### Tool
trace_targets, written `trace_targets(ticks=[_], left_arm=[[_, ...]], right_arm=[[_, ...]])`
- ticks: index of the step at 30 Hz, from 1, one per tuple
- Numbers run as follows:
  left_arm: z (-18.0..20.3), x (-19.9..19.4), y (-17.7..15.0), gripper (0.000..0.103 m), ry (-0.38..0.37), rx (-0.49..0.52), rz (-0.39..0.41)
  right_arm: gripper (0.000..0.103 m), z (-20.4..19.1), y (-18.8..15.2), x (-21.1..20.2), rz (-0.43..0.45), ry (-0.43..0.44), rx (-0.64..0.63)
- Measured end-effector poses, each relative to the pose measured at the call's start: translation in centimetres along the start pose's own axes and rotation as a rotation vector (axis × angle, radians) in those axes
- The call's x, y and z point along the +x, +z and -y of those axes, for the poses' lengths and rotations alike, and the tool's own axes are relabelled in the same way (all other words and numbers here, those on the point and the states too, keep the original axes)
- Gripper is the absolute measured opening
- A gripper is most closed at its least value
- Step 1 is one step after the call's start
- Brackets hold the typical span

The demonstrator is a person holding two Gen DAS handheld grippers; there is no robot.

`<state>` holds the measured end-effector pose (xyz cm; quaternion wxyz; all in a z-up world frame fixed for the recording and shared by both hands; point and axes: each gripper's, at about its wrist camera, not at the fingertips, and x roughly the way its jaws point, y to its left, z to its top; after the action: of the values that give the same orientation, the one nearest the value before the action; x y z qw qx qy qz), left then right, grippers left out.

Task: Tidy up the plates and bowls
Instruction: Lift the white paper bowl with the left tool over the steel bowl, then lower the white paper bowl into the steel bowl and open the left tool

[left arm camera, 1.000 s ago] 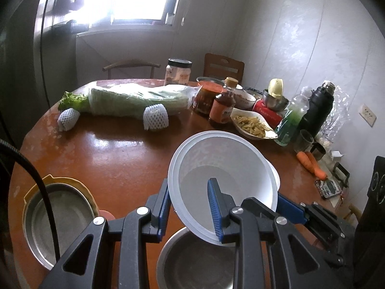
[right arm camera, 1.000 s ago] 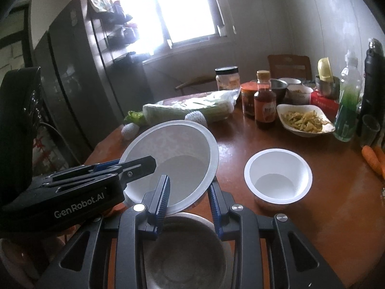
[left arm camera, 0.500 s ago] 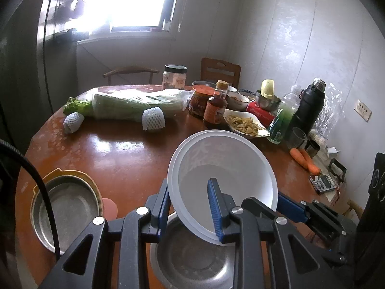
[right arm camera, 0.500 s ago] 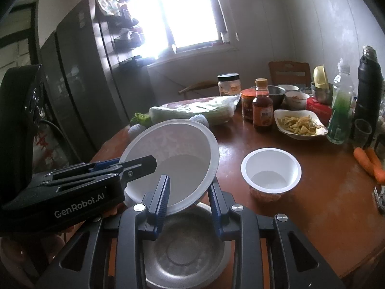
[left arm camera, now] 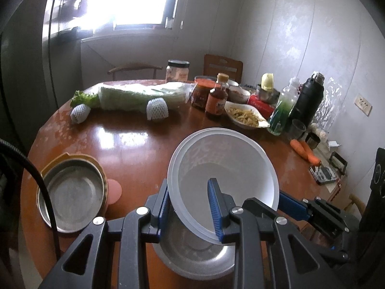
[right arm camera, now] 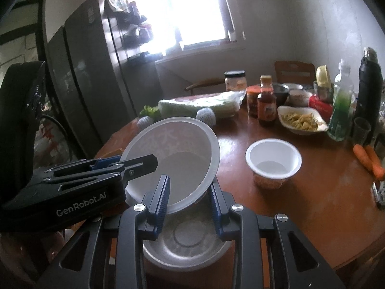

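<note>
A round, glossy brown worktop [left arm camera: 134, 144] in a kitchen, seen from two cameras mounted on hand-held tongs. Both tongs grip the same large white plastic bowl [left arm camera: 223, 168], which is tilted and held up just above a metal bowl [left arm camera: 199, 255] at the near edge of the worktop.

The left tongs [left arm camera: 190, 207] are closed on the white bowl's near rim, one blue finger outside the wall and the other inside. In the right camera's view they reach in from the left side and clamp the rim there [right arm camera: 134, 166].

The right tongs [right arm camera: 190, 202] are likewise closed on the bowl's lower rim, one finger inside and one outside. From the left camera they appear at the right, pinching the rim [left arm camera: 288, 204].

To the right of the held bowl, a small white cup-shaped bowl [right arm camera: 273, 161] stands upright on the worktop, apart from everything else. At the left edge sits a shallow metal dish [left arm camera: 72, 192] nested in a yellow-rimmed one, with a small pink disc [left arm camera: 114, 189] just beside it.

Across the far side lie a wrapped cabbage [left arm camera: 142, 95] and two fruits in white foam netting [left arm camera: 157, 108], then a brown sauce bottle [left arm camera: 217, 100], a red jar [left arm camera: 201, 94], a white dish of yellow food [left arm camera: 245, 116], a green bottle [left arm camera: 282, 110], a black flask [left arm camera: 308, 98] and two carrots [left arm camera: 304, 150]. A bright window [left arm camera: 142, 0] lights the back wall, and a tall dark fridge [right arm camera: 96, 72] stands to the left.
</note>
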<state>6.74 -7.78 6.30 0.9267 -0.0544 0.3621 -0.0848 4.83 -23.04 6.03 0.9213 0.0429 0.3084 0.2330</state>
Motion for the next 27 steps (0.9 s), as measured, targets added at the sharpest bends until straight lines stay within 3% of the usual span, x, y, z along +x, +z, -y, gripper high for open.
trace_targets(ticks=[27], left_arm=[[-0.4,4.1,-4.3,0.031,0.013,-0.007,-0.168]], right_arm=[[0.034,1.2,-4.6,2.6,-0.161,0.008,0.022]])
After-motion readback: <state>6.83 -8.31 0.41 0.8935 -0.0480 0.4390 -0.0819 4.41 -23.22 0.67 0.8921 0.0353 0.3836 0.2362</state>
